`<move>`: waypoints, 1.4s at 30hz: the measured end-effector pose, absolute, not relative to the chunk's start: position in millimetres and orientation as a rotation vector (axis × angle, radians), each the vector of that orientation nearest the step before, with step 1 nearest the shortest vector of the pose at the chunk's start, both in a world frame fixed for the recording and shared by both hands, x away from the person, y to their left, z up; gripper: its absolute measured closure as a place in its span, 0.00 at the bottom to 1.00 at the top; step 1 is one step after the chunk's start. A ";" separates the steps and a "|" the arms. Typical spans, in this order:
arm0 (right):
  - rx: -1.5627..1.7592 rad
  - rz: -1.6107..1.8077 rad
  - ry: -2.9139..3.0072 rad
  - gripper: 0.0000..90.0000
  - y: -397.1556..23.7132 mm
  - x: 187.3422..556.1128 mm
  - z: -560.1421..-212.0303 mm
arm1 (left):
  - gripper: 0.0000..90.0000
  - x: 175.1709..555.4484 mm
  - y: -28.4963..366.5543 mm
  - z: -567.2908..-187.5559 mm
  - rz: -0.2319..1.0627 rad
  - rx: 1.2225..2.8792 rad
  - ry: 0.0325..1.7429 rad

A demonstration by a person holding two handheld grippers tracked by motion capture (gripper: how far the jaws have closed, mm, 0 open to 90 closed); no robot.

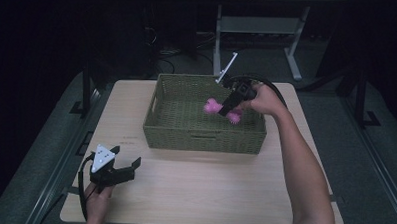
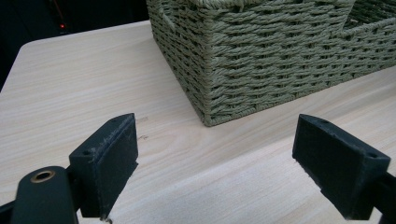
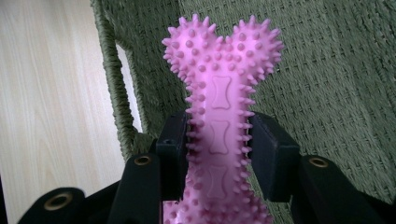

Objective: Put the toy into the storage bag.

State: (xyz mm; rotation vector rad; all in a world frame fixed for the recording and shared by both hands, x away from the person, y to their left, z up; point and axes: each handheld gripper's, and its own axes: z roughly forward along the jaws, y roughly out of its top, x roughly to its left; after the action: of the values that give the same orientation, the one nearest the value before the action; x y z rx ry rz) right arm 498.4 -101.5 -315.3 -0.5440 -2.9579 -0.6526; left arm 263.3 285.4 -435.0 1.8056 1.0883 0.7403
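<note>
The right gripper has its fingers clamped on the shaft of a pink spiky bone toy (knobbed at both ends), held over the inside of the green woven basket. The left gripper rests spread wide and empty on the table, near the basket's corner.
</note>
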 end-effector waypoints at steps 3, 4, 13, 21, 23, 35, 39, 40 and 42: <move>-0.557 -0.653 -2.947 0.65 -102.3 499.5 -319.2 | 0.15 263.3 285.3 -435.2 0.740 1.802 1.091; -0.555 -0.655 -2.946 0.65 -102.9 500.3 -320.9 | 0.15 263.3 285.1 -435.3 0.740 1.799 1.089; -0.577 -0.635 -2.934 0.65 -105.8 503.1 -330.9 | 0.15 263.2 284.5 -435.2 0.737 1.804 1.089; -0.577 -0.638 -2.929 0.65 -105.5 503.9 -332.3 | 0.15 263.2 284.9 -435.3 0.736 1.805 1.089; -0.580 -0.633 -2.928 0.65 -105.3 503.7 -333.4 | 0.15 263.1 284.7 -435.2 0.736 1.803 1.089; -0.592 -0.628 -2.907 0.65 -107.8 503.2 -344.2 | 0.15 263.8 283.5 -435.4 0.736 1.806 1.090; -0.595 -0.627 -2.905 0.65 -109.5 503.4 -347.5 | 0.15 263.6 282.6 -435.5 0.737 1.807 1.087; -0.595 -0.625 -2.904 0.65 -109.9 503.5 -347.9 | 0.15 263.6 282.5 -435.5 0.736 1.809 1.088; -0.595 -0.626 -2.904 0.65 -110.4 503.6 -347.9 | 0.15 263.9 282.6 -435.6 0.737 1.808 1.089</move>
State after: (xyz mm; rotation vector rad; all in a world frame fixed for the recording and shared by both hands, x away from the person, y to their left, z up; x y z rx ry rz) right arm 503.6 -110.4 -347.9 -0.5952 -2.9044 -0.6257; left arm 263.9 282.6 -435.6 1.8083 1.0891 0.7368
